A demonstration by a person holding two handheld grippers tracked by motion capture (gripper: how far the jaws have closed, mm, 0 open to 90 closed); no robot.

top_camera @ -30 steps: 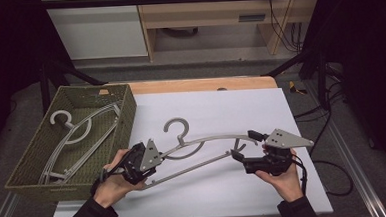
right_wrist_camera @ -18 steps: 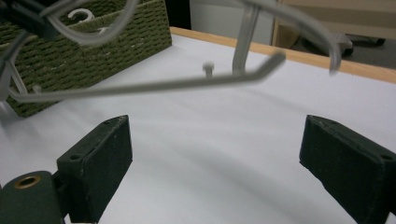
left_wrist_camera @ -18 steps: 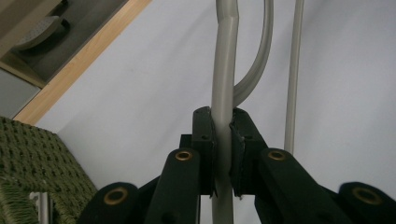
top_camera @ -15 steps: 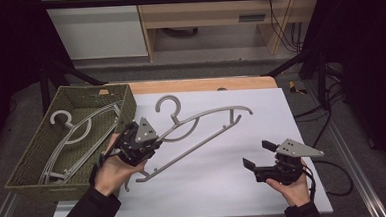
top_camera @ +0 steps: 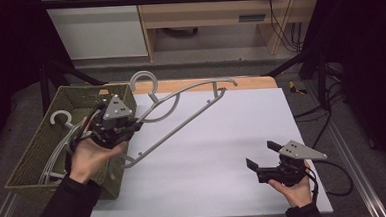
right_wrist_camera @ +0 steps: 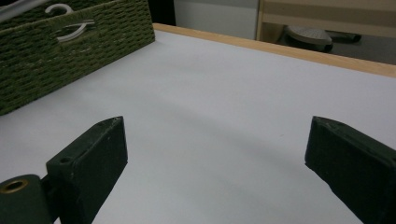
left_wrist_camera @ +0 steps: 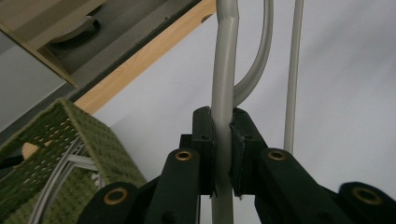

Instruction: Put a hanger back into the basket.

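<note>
So the grey hanger (top_camera: 181, 109) is pinched by the left gripper (top_camera: 132, 125), and the grip is plain in the left gripper view: both black fingers (left_wrist_camera: 204, 149) are pressed tight against one grey bar of the hanger (left_wrist_camera: 223, 70), with a thinner bar and a curved piece seen just beside it. From the high view the hanger is held up off the white worktop (top_camera: 224, 177) at a tilt, its hook (top_camera: 144, 81) up near the far wooden edge and its long arm stretched out toward the right, while the low end hangs close to the basket's near corner. The woven green basket (top_camera: 43, 156) sits at the left edge of the worktop, and more grey hangers (top_camera: 61, 120) are lying inside it, one hook poking up. The right gripper (top_camera: 264, 160) is well apart from all that, held low over the near right part of the worktop; its fingers (right_wrist_camera: 88, 158) have just been opening and are spread wide, with nothing between them but bare white surface. The basket (right_wrist_camera: 70, 51) is seen off to the side in the right gripper view too.
</note>
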